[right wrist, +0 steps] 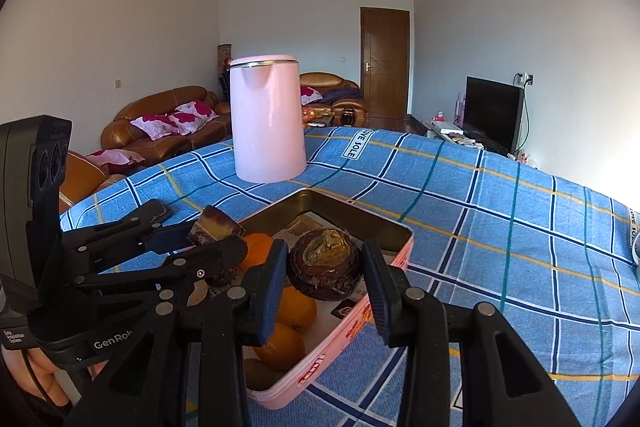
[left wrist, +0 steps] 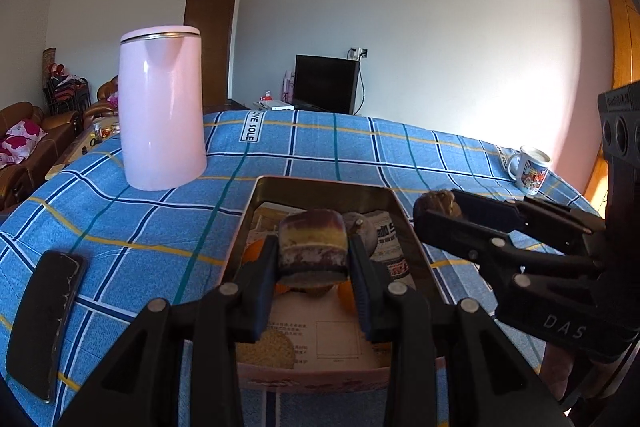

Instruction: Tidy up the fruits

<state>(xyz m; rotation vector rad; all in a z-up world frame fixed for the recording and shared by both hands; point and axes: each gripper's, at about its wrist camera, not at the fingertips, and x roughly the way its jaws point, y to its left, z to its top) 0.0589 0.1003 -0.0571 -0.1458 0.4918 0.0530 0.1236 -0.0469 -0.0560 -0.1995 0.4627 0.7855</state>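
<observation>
left gripper [left wrist: 314,283]: clamps a cut yam chunk [left wrist: 313,247] by its flat sides
right gripper [right wrist: 325,277]: holds a round taro [right wrist: 325,263], firm, rough, likely non-slip
tin [right wrist: 394,227]: below both

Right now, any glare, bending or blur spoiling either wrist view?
Left wrist view: sunlight washes out the wall behind the mug, and fisheye bows the tablecloth. Right wrist view: even light, dark vignette in the corners, the held brown fruit reasonably sharp.

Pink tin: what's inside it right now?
Inside the pink tin: oranges, a round cracker and printed paper lining. The held purple chunk and brown root hide the middle.
</observation>
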